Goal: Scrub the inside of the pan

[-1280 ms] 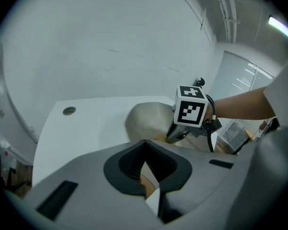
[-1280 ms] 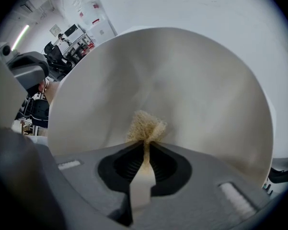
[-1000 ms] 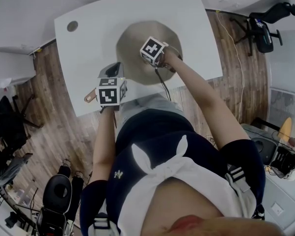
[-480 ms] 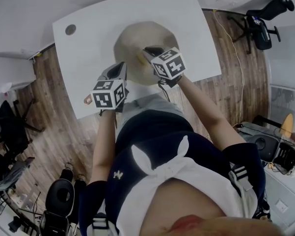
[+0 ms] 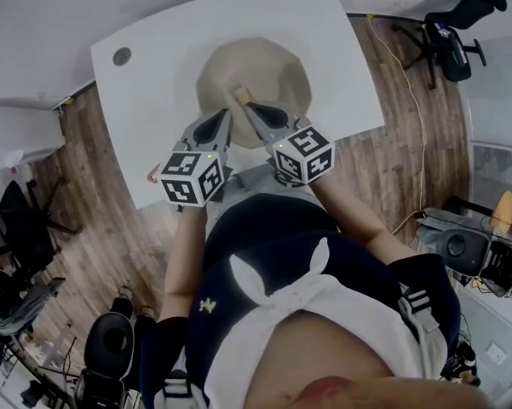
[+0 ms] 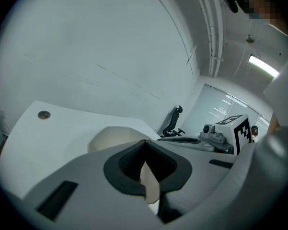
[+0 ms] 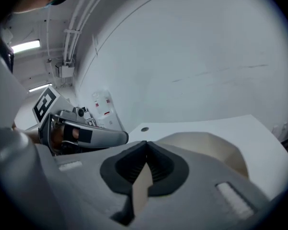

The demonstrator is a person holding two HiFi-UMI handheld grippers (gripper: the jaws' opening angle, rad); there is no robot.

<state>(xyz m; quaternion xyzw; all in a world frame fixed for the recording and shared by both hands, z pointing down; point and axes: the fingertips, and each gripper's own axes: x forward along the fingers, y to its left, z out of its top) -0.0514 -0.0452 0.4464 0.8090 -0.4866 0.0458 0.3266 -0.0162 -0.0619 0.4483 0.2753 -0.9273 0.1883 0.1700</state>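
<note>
A beige, faceted pan [image 5: 264, 71] sits in the middle of the white table [image 5: 153, 83]. What looks like the brown end of its handle [image 5: 153, 175] shows at the near table edge, left of my left gripper's cube. My right gripper [image 5: 245, 103] reaches in over the pan's near side at a low angle. Its jaws are shut, and a small tan pad [image 5: 238, 94] shows at the tips. My left gripper [image 5: 224, 114] lies beside it over the pan's near-left rim with its jaws shut tip to tip. In both gripper views only a pale sliver shows below the tips.
A round grommet hole [image 5: 121, 56] is in the table's far-left corner. Wooden floor surrounds the table, with an office chair [image 5: 451, 28] at the far right and clutter at the left. The person's lap is against the near table edge.
My right gripper has drawn back from over the pan's middle toward the person and flattened out, while its tips stay in the pan. The left gripper has shifted only slightly. The pan has not moved.
</note>
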